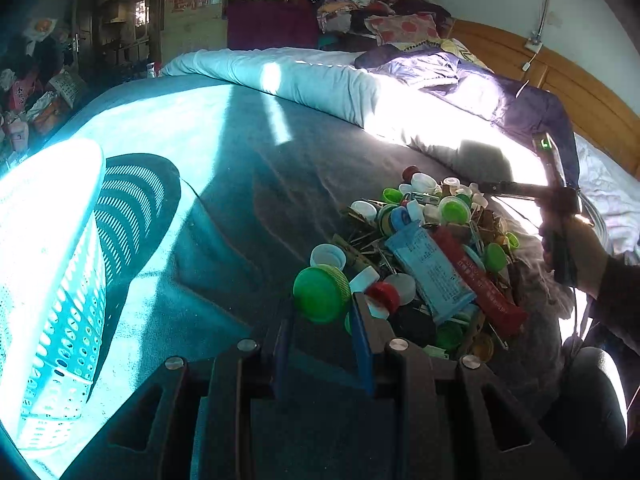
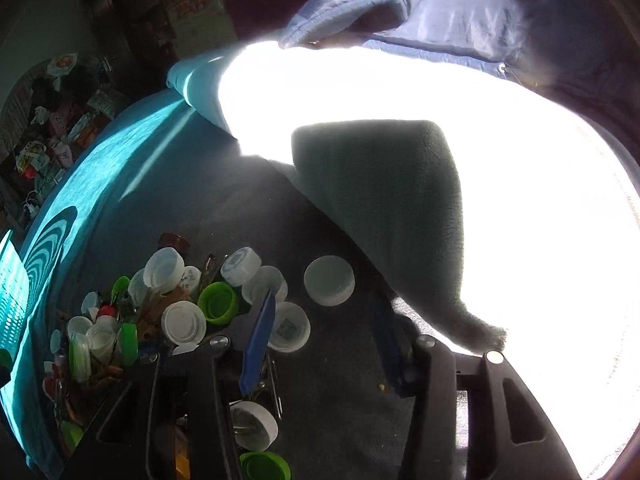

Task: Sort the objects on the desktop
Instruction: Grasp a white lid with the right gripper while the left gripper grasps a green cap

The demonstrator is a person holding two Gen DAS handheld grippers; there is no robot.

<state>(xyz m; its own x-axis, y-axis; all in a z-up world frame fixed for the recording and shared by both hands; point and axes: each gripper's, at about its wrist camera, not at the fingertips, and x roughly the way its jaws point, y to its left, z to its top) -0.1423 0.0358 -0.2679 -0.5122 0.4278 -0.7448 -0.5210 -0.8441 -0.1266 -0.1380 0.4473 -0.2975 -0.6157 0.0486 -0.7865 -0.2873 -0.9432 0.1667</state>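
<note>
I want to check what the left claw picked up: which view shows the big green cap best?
The left wrist view: the big green cap sits pinched between the left claw's blue fingers, ribbed rim and flat top clear. The right wrist view shows other green caps in the pile, not this one.

The right gripper [image 2: 326, 340] hung over the dark blanket [image 2: 248, 208] with its jaws apart and nothing between them, one lone white cap [image 2: 329, 280] lying on the blanket just ahead of the blue fingers [image 2: 260, 340]. Left of it sat the heap of caps [image 2: 168, 312], white and green lids jumbled with clips. A sunlit quilt [image 2: 480, 184] blazed across the bed's far side, and a teal basket [image 2: 12, 292] showed at the left edge.
</note>
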